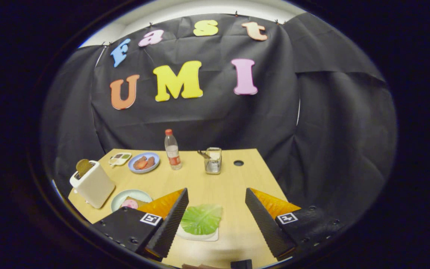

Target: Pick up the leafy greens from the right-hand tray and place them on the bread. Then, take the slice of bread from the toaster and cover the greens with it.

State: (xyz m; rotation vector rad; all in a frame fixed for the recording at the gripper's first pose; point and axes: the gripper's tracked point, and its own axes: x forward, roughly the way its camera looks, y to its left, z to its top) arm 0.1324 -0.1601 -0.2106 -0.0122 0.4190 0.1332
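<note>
hovering above the wooden table (pixel 233 179), the gripper (pixel 217 198) has its fingers spread wide and holds nothing. the leafy greens (pixel 201 218) lie on a white tray (pixel 196 236) between the fingers, close to the left one. beyond the left finger sits a pale plate (pixel 125 196), and past it the toaster (pixel 92 184) with a slice of bread (pixel 83 166) standing up in its slot.

Green leafy greens (pixel 201 219), white toaster (pixel 92 184), blue plate (pixel 144 162), perhaps red-capped bottle (pixel 172 150).
</note>
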